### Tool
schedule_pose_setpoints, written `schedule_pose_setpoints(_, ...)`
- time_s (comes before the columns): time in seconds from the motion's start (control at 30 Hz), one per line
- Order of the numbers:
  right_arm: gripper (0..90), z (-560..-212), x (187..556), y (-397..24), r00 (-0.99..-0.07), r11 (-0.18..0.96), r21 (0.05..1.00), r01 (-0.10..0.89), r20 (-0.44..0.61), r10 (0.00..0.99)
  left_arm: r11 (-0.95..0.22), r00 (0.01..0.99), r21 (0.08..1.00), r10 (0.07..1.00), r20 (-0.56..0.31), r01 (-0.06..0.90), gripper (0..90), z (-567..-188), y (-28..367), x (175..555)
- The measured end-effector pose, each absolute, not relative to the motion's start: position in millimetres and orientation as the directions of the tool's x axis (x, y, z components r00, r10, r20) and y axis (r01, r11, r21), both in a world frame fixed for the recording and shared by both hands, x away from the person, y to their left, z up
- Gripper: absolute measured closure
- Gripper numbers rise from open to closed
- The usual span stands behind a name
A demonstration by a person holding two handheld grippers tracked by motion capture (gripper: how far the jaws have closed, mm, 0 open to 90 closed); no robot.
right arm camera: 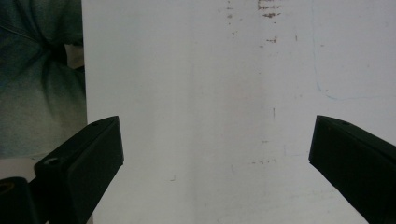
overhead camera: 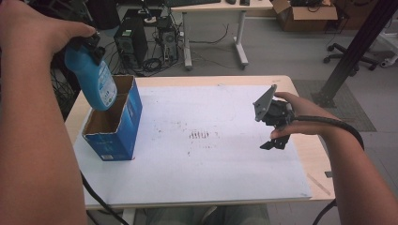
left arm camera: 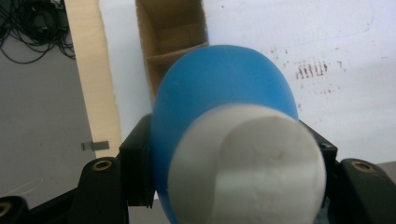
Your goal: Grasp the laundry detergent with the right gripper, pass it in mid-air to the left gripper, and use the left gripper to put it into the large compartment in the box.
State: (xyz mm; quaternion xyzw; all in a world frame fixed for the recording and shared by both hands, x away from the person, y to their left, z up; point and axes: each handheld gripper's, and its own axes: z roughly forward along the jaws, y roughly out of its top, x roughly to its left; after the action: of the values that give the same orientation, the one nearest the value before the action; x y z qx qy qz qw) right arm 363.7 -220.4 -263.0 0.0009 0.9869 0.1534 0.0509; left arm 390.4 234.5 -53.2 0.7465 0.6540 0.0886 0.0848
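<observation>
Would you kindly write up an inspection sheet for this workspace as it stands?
Surface: white board on a wooden table; brownish smudges mid-board.
Job's things: blue bottle with white cap, tilted, base just inside the open blue carton, which stands at the board's left edge.
Clutter: nothing seen on the board.
Grippers: left tool shut on the bottle near its cap; right tool open, empty, over the board's right side.
Cables: one cable trails along the right forearm, another beneath the left.
Surroundings: computer tower, desk, cardboard box, office chair base.
</observation>
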Motion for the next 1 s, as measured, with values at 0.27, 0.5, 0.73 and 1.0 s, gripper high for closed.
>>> schedule_pose_setpoints(0.27,3.3,-259,364,-217,-0.995,0.958,0.285,-0.016,-0.101,0.013,-0.114,0.116,0.232,0.993,0.008,0.966,37.9,-74,247,396)
schedule_pose_setpoints(0.5,3.2,-258,364,-217,-0.994,0.958,0.287,-0.014,-0.104,0.016,-0.099,0.103,0.217,0.995,-0.007,0.971,37.9,-94,255,400)
schedule_pose_setpoints(0.73,3.4,-258,362,-217,-0.995,0.956,0.292,-0.016,-0.102,0.014,-0.106,0.110,0.205,0.994,-0.011,0.973,37.9,-115,258,404)
schedule_pose_setpoints(1.0,3.4,-255,362,-216,-0.994,0.957,0.289,-0.016,-0.104,0.014,-0.120,0.124,0.190,0.992,-0.010,0.974,37.9,-135,259,408)
